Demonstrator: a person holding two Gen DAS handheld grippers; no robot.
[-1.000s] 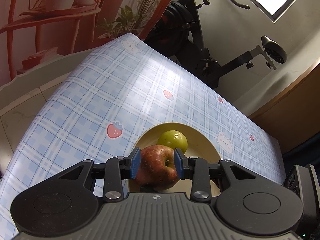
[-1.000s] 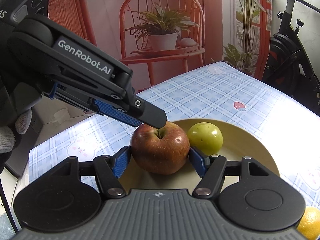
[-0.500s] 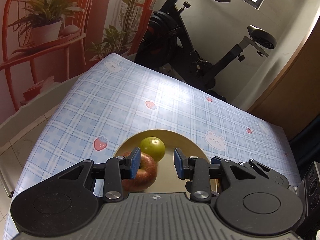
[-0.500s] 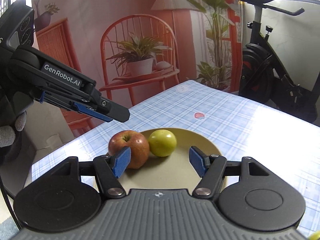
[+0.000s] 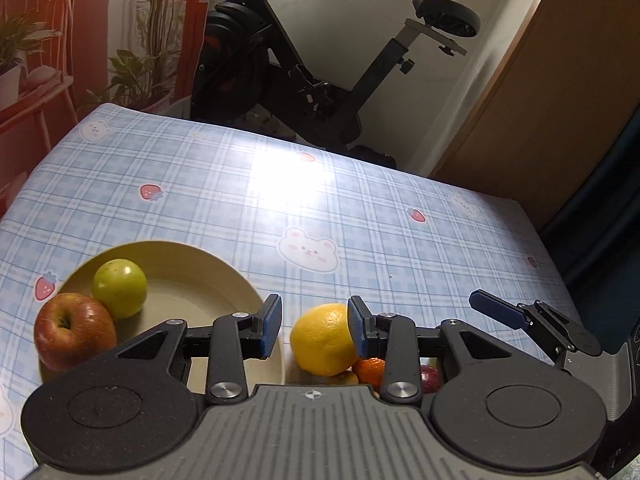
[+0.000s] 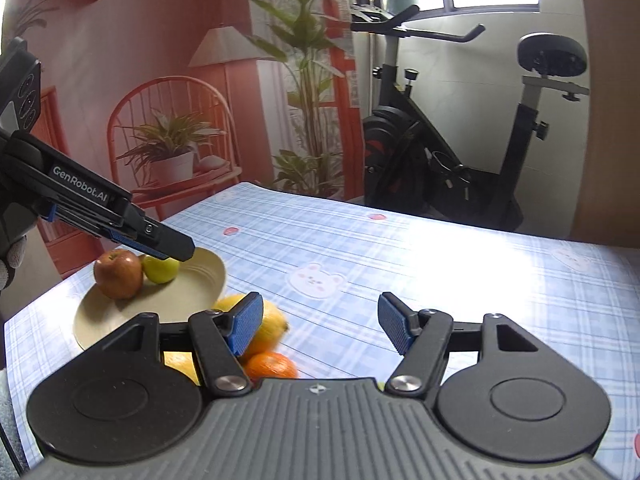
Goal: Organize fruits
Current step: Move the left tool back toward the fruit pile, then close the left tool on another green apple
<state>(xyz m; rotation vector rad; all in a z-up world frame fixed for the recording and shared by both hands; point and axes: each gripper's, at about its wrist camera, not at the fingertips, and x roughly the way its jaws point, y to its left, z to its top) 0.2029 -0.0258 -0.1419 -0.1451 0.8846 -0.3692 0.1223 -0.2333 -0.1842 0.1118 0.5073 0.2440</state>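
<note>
Between the spread left gripper (image 5: 315, 325) fingers, a lemon (image 5: 323, 340).

white "GenRobot.AI" lettering on the side of the left gripper (image 6: 176, 250), no other readable text

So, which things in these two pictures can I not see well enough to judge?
- Left wrist view: small fruits behind the lemon, a tangerine and a dark red fruit, are mostly hidden by the left tongs and their body.
- Right wrist view: the lemon is blurred and partly covered by a finger of the right tongs.
- Right wrist view: the green apple on the plate is partly hidden by the left tongs' finger.
</note>
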